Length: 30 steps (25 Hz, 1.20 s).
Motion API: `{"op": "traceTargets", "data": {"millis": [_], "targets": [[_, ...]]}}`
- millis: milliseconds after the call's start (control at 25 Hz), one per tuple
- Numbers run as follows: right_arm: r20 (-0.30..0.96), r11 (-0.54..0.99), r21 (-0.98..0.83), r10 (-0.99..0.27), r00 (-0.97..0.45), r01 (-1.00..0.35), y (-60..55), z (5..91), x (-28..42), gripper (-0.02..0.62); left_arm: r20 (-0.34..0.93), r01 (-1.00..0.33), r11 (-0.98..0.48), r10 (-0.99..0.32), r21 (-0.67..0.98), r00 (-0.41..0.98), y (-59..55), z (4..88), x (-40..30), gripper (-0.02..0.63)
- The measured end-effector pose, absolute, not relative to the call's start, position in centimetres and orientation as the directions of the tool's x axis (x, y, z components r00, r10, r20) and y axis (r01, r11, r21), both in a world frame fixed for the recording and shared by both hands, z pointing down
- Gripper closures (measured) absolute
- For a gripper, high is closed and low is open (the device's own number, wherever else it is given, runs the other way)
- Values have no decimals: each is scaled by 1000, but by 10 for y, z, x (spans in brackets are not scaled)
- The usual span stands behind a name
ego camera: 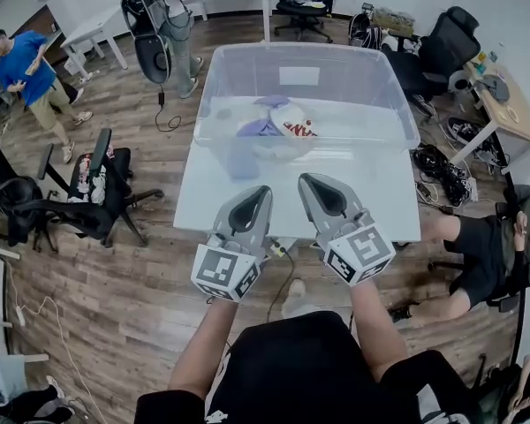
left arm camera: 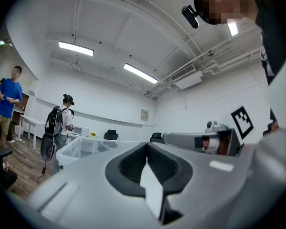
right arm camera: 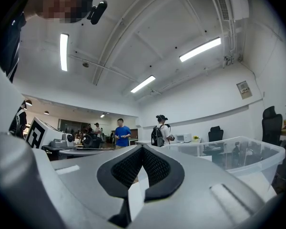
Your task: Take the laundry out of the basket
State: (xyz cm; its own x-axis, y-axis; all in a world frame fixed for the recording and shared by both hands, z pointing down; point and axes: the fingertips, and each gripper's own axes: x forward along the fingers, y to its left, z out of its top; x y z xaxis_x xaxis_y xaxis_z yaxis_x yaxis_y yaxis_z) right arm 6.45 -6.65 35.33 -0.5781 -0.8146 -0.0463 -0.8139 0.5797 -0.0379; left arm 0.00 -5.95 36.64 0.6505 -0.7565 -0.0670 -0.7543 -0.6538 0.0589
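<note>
- Head view: the basket (ego camera: 238, 87), a clear plastic bin with high walls, stands on the white counter (ego camera: 380, 193). The laundry (ego camera: 278, 122), a small heap of purple, white and red cloth, lies on the basket's floor, so nothing has been taken out yet. The left tongs (ego camera: 261, 193) and the right tongs (ego camera: 309, 181) are side by side over the counter's near edge. Both point toward the basket and stop short of its near wall.
- Left gripper view: the left tongs are pressed together with nothing between them. The basket shows low at the left, well ahead.
- Right gripper view: the right tongs are also pressed together and empty. The basket's near corner shows at the right.
- What could go wrong, as I judge it:
  - Reaching in level could knock the tongs against the high near wall and shove the light basket across the counter.
  - If the tongs stay pressed together as they go in, they would only push the cloth about.
  - Pinching just a thin fold could let it slip free over the rim.
  - The pieces look heaped together, so lifting one may drag another out and drop it on the floor.
</note>
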Motion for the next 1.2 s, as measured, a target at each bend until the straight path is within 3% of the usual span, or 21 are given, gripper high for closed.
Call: {"op": "traceTargets", "data": {"millis": [1200], "targets": [[-80,649,-45,-760,-645,-759,-141,344,109,595,-50,-814,-578,-816,57,576,-128,367,45,598]]}}
